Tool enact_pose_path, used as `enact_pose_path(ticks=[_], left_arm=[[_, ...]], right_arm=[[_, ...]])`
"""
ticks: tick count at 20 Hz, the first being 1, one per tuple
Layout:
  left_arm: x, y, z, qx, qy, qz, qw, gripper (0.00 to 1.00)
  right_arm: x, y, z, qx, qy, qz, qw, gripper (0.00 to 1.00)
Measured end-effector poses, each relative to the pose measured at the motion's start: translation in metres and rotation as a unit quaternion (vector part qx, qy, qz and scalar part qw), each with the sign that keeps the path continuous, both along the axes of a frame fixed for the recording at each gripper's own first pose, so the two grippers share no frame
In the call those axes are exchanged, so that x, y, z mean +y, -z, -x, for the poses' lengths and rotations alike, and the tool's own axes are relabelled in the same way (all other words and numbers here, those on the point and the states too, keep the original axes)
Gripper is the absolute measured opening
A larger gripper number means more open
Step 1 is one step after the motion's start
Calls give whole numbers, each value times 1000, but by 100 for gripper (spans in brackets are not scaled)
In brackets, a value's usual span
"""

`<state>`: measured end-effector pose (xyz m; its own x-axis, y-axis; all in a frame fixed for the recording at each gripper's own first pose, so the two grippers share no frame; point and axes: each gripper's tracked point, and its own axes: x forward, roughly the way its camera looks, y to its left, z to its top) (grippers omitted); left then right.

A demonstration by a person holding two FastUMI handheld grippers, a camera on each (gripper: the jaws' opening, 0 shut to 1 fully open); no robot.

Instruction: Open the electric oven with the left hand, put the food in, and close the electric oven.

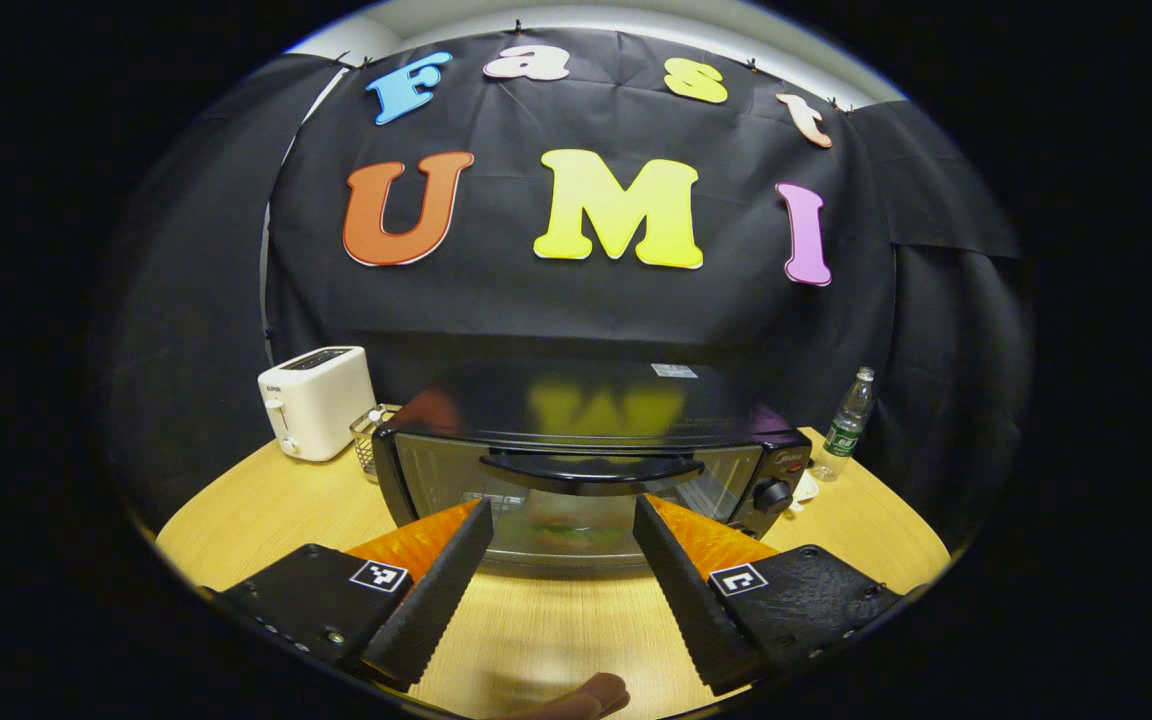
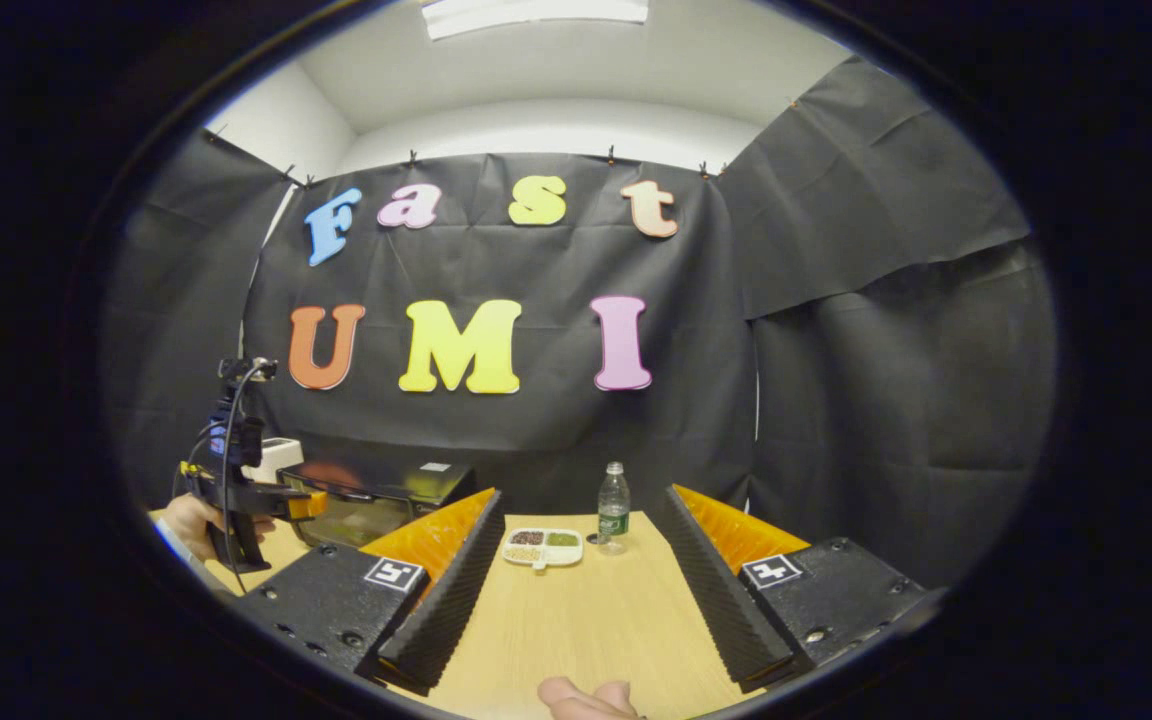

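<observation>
Your left gripper (image 1: 563, 520) is held level in front of the closed electric oven (image 1: 586, 470) on the wooden table (image 1: 266, 500), its jaws spread wide and empty just short of the door handle (image 1: 591, 472). Your right gripper (image 2: 576, 510) hovers low over the table with its jaws also wide and empty, pointing at the food tray (image 2: 543, 546) beside a water bottle (image 2: 613, 515). In the right gripper view, your hand (image 2: 186, 522) grips the left gripper beside the oven.
</observation>
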<state>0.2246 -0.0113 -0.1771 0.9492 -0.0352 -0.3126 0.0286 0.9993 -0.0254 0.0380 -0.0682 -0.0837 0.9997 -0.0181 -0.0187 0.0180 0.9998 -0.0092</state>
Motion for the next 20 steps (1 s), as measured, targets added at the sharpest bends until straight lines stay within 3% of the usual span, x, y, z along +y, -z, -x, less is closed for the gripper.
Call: enact_pose_path(ticks=[9,16,20], left_arm=[[8,-86,63,-56,-20,-52,997,94],[11,-165,146,-119,-30,-38,992,94],[19,-183,198,-147,-43,-24,988,94]], right_arm=[[21,-19,25,-13,-10,-1,1000,96],[38,-38,45,-19,-22,-9,1000,96],[41,-51,57,-29,-26,11,999,96]])
